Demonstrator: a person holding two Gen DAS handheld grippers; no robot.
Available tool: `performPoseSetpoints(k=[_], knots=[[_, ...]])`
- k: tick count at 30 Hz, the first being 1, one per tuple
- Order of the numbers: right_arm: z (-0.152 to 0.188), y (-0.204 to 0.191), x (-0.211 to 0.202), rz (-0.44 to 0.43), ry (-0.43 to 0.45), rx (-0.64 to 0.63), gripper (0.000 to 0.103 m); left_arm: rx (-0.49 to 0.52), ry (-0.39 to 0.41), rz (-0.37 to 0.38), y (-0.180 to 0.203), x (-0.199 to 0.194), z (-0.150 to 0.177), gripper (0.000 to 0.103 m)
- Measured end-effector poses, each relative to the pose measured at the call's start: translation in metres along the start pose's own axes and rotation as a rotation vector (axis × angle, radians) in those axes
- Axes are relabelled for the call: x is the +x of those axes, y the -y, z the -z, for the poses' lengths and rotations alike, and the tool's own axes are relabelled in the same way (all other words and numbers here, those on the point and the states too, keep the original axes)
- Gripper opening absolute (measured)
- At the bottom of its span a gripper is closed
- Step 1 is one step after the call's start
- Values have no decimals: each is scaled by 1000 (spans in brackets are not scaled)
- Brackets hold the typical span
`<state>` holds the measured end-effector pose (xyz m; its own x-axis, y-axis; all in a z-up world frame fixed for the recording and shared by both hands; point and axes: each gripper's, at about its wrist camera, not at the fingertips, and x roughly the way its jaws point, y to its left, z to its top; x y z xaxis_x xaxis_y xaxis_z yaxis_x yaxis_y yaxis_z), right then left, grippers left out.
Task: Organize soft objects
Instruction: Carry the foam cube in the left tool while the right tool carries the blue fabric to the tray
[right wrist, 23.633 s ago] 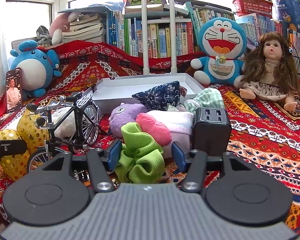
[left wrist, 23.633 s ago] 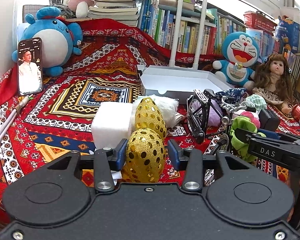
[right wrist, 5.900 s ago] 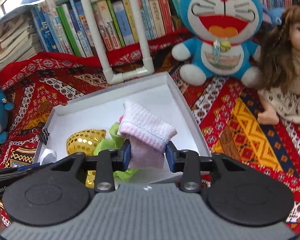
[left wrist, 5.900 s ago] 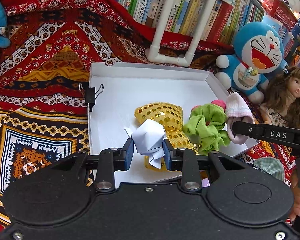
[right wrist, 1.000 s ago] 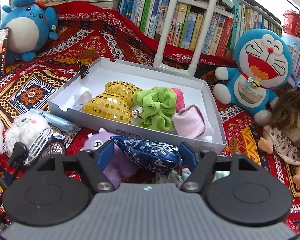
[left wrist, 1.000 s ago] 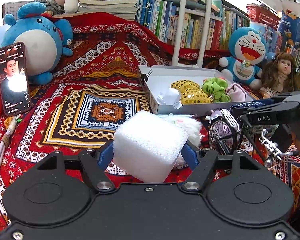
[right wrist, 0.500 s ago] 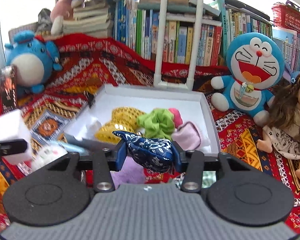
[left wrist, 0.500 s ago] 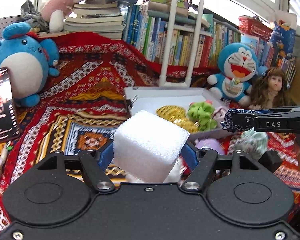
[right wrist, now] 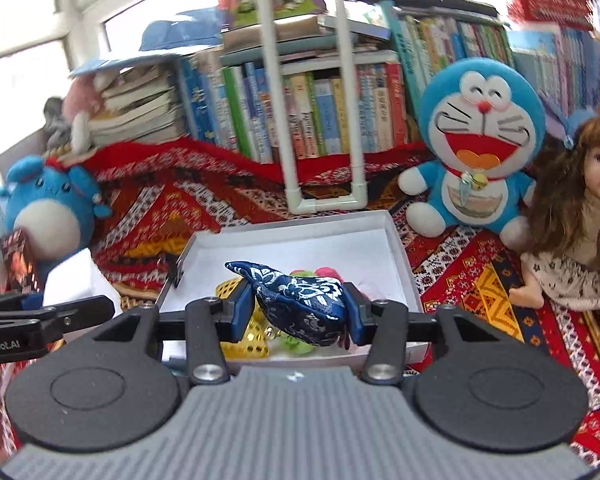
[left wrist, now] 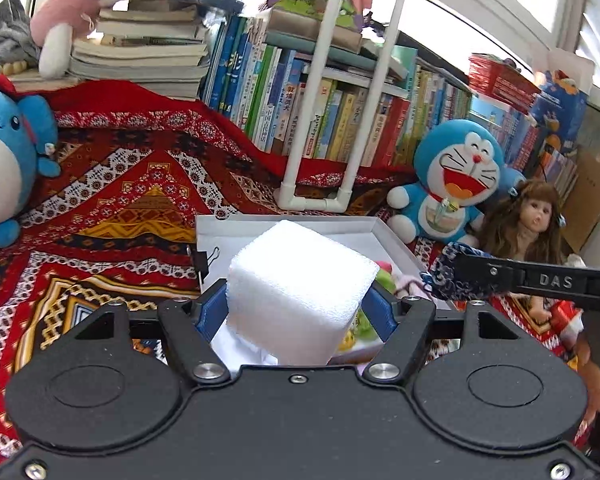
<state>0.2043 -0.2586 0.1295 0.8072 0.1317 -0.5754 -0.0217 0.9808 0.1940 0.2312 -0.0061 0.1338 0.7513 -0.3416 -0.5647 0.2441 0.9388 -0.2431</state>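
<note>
The left tongs (left wrist: 296,312) pinch a white foam block (left wrist: 300,292) between their blue pads; the block stands tilted, one corner toward the camera, and fills the gap from pad to pad. The right tongs (right wrist: 298,312) pinch a dark blue patterned pouch (right wrist: 300,304), its cloth bulging above and below the pads. Just ahead of and below both tongs lies a white tray (right wrist: 396,248) on a red patterned cloth (left wrist: 120,200). In the tray, behind the pouch, lie gold sequin pieces (right wrist: 256,340), a green scrunchie (right wrist: 296,340) and a pink item (right wrist: 326,272), all partly hidden. A black binder clip (left wrist: 202,262) grips the tray's left wall. In the left wrist view the right tongs' arm enters from the right, with the pouch at its tip beside the tray's right wall. In the right wrist view the left tongs' arm and the block show at the left, beside the tray's left wall. Beyond the tray stands a white pipe frame (left wrist: 316,196), and behind it a row of books (left wrist: 340,120). To the right of the tray sit a blue cat plush (right wrist: 476,152) and a doll (right wrist: 580,216). Far left sits a round blue plush (right wrist: 48,208).
</note>
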Motion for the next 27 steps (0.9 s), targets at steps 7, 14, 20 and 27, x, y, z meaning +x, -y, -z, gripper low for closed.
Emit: performPoseSetpoints(k=[7, 14, 20, 27], knots=[[-18, 18, 20, -2, 40, 106, 52, 9, -37, -82, -4, 52, -21, 69], [-38, 16, 56, 16, 24, 134, 52, -17, -93, -124, -9, 97, -37, 69], [-43, 23, 87, 63, -5, 117, 52, -1, -69, -113, -14, 127, -43, 69], [-40, 35, 126, 100, -69, 110, 52, -6, -136, -136, -20, 166, -41, 69]])
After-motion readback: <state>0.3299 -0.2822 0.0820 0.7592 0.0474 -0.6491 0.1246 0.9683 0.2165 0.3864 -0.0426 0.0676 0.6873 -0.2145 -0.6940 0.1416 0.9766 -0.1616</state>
